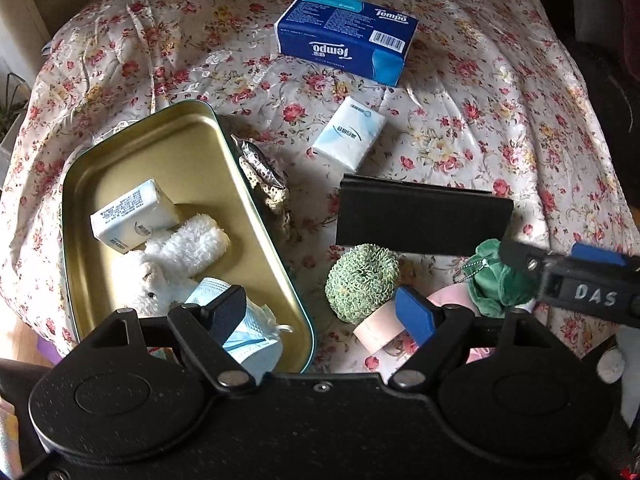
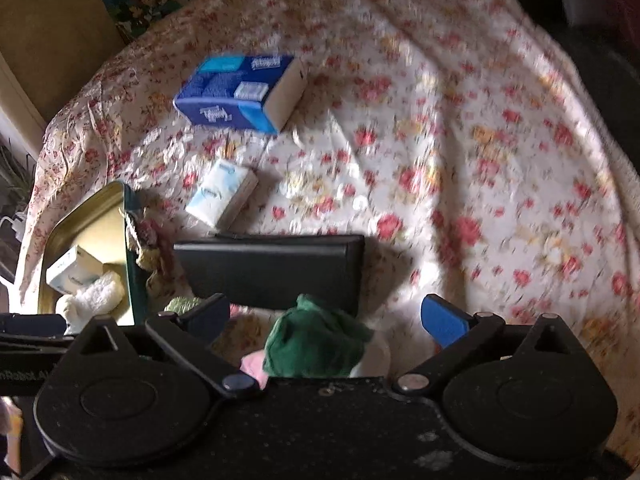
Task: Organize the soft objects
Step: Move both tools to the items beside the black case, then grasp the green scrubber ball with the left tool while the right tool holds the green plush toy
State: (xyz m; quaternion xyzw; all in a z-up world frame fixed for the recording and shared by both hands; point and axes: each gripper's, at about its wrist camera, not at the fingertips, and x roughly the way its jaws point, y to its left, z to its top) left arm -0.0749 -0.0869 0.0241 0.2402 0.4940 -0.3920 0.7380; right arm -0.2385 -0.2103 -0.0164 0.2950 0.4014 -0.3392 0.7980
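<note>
Left gripper [image 1: 326,314], lower centre of its view, jaws apart and empty, straddles the tin's [image 1: 192,136] right rim. The tin, at left, holds a tissue pack [image 1: 132,214], white plush bear [image 1: 168,268] and face mask [image 1: 250,334]. Right gripper [image 2: 326,322], jaws spread wide, grasps nothing; the green plush [image 2: 316,344] lies between them, untouched, on the floral cloth [image 2: 460,160].

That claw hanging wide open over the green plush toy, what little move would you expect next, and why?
Probably a short dip so the right gripper straddles the green plush toy, then a squeeze. Its jaws are wide open with nothing pressed between them, the toy lies on the floral cloth between them, and the gold tin already holds other soft things.
</note>
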